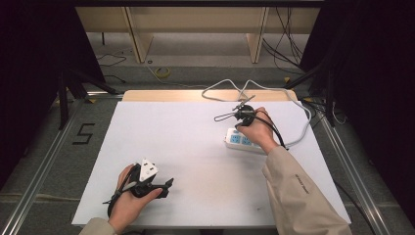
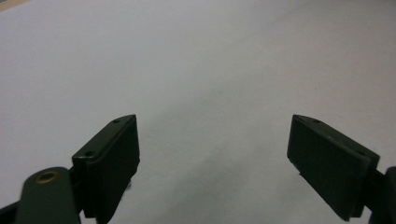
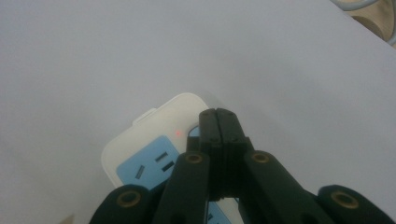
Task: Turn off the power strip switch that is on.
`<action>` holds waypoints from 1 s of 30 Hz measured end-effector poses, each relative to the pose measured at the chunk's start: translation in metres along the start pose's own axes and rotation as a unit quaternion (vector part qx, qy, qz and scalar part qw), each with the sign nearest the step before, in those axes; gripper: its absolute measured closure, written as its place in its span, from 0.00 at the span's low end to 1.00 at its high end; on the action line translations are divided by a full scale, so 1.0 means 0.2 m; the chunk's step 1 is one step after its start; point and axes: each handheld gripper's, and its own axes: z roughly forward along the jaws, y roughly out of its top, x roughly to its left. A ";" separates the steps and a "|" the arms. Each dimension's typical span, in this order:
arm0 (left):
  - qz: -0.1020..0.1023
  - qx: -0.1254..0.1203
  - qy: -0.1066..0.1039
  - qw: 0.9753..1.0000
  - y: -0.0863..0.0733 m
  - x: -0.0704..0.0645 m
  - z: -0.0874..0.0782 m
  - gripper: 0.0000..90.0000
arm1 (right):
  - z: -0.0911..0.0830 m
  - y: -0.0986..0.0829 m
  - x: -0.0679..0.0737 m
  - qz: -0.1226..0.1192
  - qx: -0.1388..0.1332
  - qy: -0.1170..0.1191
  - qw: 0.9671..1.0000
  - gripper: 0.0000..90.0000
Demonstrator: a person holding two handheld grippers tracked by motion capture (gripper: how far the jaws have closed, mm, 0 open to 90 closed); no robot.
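One white power strip lies on the white tabletop, close to the right edge and a bit nearer the far edge than the near one. Its white cord runs off to the right and loops back past the far right corner. In the right gripper view the power strip shows blue socket faces and one small red light. Two blue sockets can be seen in the high view; the hand hides the rest, so the full count cannot be told. The right gripper is held over the far end of the power strip. In its own view the right gripper has its two black jaws pressed flat together, with nothing between them, and the tips sit right at the top face of the strip near the red light; I cannot tell if they touch it. The left gripper is near the near left corner of the tabletop, well apart from the power strip. In its own view the left gripper has its jaws wide apart and holds nothing. There are two grippers and one power strip. The whole middle and the left side of the tabletop are bare white, so there is lots of room to move there.
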 end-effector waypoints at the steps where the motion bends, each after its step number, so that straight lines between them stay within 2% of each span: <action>1: 0.000 -0.001 0.000 1.000 0.00 0.00 0.00 0.18 | 0.00 0.00 0.00 -0.001 0.001 0.001 1.000 1.00; 13: 0.000 0.000 0.000 1.000 0.00 0.00 0.00 0.18 | 0.05 0.01 0.02 -0.002 0.011 -0.001 1.000 1.00; 25: -0.001 -0.002 0.001 1.000 0.00 0.00 0.00 0.18 | 0.05 0.02 0.01 0.001 0.018 0.003 1.000 1.00; 30: 0.000 -0.002 0.001 1.000 0.00 0.00 0.00 0.18 | 0.05 0.03 0.02 -0.008 0.025 -0.004 1.000 1.00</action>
